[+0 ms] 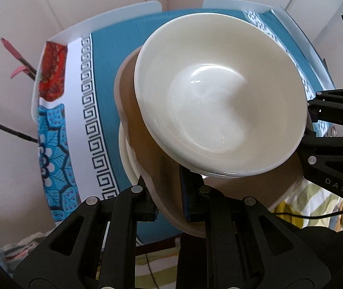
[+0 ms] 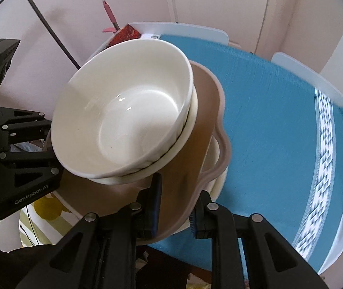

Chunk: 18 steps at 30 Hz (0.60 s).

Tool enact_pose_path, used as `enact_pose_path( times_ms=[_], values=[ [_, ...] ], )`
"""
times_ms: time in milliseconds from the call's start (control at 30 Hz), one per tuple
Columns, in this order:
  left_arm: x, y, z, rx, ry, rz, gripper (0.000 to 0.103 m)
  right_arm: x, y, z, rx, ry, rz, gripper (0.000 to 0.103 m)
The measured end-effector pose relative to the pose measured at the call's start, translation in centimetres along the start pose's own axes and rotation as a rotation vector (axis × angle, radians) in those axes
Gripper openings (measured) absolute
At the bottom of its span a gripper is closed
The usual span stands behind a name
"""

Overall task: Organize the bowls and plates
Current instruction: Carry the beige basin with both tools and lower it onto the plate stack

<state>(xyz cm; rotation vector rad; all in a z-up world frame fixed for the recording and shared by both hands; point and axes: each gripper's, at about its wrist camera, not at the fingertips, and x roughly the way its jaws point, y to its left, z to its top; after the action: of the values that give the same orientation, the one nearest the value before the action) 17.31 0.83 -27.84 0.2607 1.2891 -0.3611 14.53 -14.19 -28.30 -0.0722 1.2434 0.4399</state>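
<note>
While both grippers point steeply down over the table, they share one load: a stack of crockery carried between them. At the left edge of the left wrist view the tablecloth shows a red patch, blue flowers and a black key border beside a plain teal field. Next comes the left gripper, its jaws nearly closed, pinching the near rim of the tan plate; one blue-padded finger lies on top of the rim and the other below it. A white dish peeks out under that plate's left edge. On the plate sits the cream bowl, nested in a second white bowl whose rim shows just beneath it, and the stack tilts. At the far right of this view the right gripper meets the plate's opposite rim.

From the right wrist view, the left gripper stands at the left, against the stack. The bowl fills the middle, with the scalloped plate to its right. The right gripper is closed on that plate's near rim, a pad on each face. Teal cloth spreads to the right.
</note>
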Motion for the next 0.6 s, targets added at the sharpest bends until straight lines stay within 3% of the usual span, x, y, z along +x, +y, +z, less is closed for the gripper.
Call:
enact_pose_path(
  times_ms=[433, 600],
  values=[
    [1.7, 0.5, -0.8, 0.024, -0.022, -0.004, 0.011, 1.3, 0.8, -0.8, 0.056, -0.006, -0.043, 0.018],
    [2.0, 0.5, -0.5, 0.014, 0.020, -0.009, 0.015, 1.4, 1.1, -0.6, 0.060, 0.013, -0.057, 0.019]
  ],
)
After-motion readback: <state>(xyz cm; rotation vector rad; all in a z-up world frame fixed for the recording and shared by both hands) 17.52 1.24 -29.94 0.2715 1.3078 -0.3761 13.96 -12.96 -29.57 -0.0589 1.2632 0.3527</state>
